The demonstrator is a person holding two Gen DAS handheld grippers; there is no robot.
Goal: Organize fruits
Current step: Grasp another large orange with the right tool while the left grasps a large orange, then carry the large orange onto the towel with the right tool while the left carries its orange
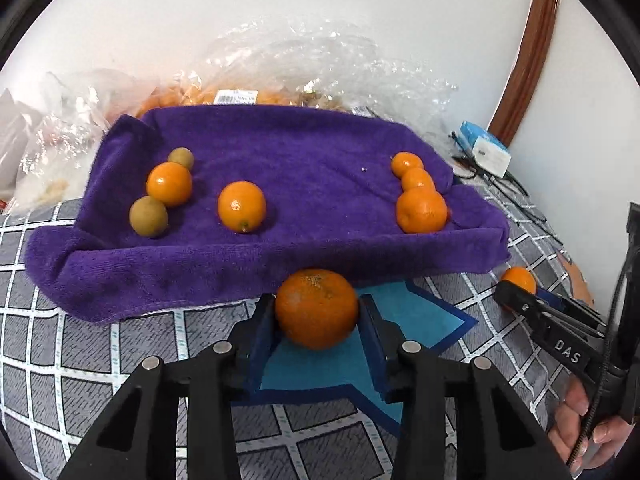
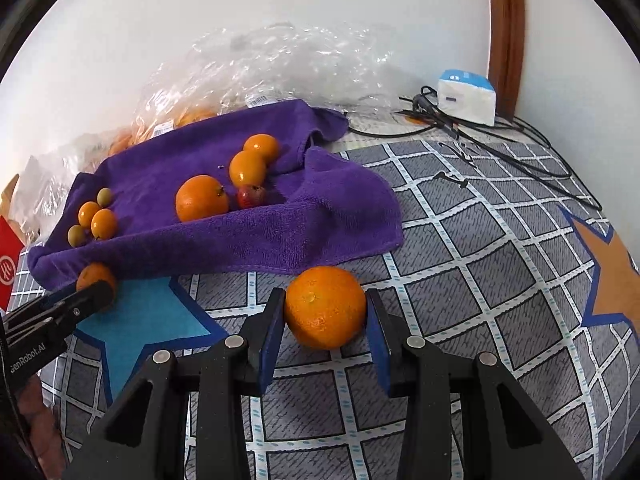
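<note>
You're gripping one orange per hand: the left gripper (image 1: 317, 312) is closing its pads on the left orange (image 1: 316, 309), which is sitting on the blue star print just off the near edge of the purple towel (image 1: 280, 152). The right gripper (image 2: 326, 314) is clamping the right orange (image 2: 325, 307) on the grid bedspread (image 2: 480, 240), near the towel's right corner. Neither orange looks lifted yet. On the towel, small oranges (image 1: 418, 180) are lining up along the right edge, while two oranges and green fruits (image 1: 149, 216) are sitting by the left. Keep pads centred on each fruit's widest part, squeeze lightly, lift straight up before crossing the raised towel hem, and set down next to matching fruit so nothing rolls.
</note>
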